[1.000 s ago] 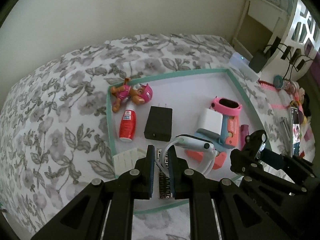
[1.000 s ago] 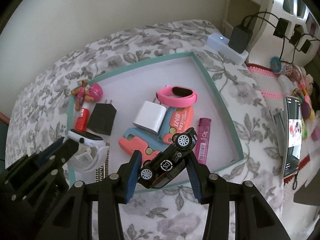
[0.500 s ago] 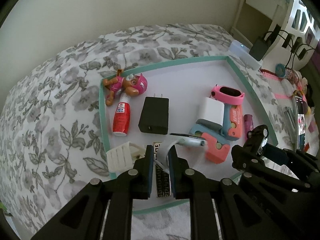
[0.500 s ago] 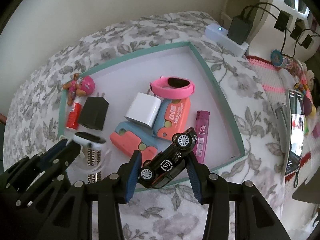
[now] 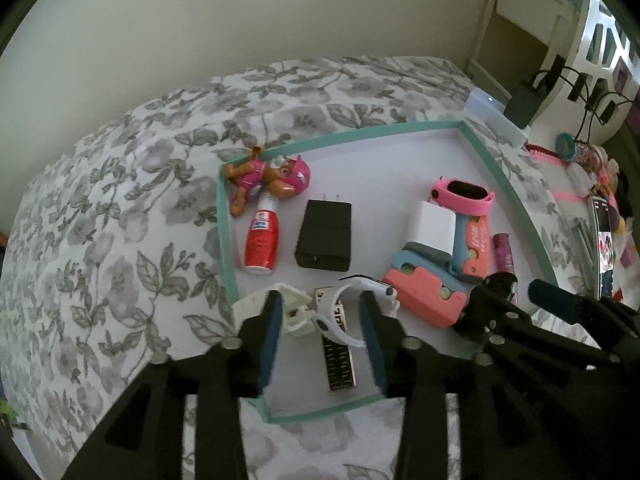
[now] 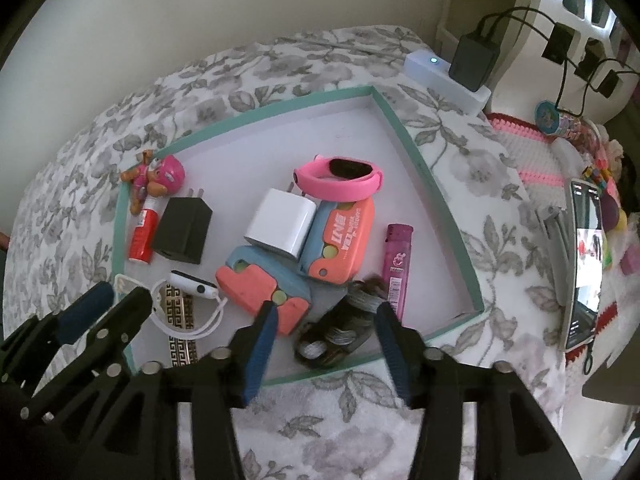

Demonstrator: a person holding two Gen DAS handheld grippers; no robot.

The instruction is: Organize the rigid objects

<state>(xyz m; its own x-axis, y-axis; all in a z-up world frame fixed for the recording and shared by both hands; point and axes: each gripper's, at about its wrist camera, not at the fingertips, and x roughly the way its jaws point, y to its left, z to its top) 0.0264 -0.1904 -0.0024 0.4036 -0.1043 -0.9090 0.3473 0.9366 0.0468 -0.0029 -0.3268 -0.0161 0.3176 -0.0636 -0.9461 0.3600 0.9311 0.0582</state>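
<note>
While both tongs are opening, white watch (image 5: 362, 308) and blurred toy car (image 6: 340, 328) lie loose in the teal-rimmed tray (image 6: 440, 200).

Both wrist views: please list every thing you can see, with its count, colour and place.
tray: 1, teal rim, on floral bedcover
dog toy: 1, pink-brown, tray far left corner
bottle: 1, red, beside black charger
white charger: 1, tray middle
pink watch: 1, behind white charger
cases: 2, coral-blue, middle
lighter: 1, purple, tray right
white watch: 1, near left, on patterned strip
white clip: 1, near left corner
toy car: 1, black, blurred, between right tool's tips
phone: 1, far right
left tool: opening
right tool: opening
</note>
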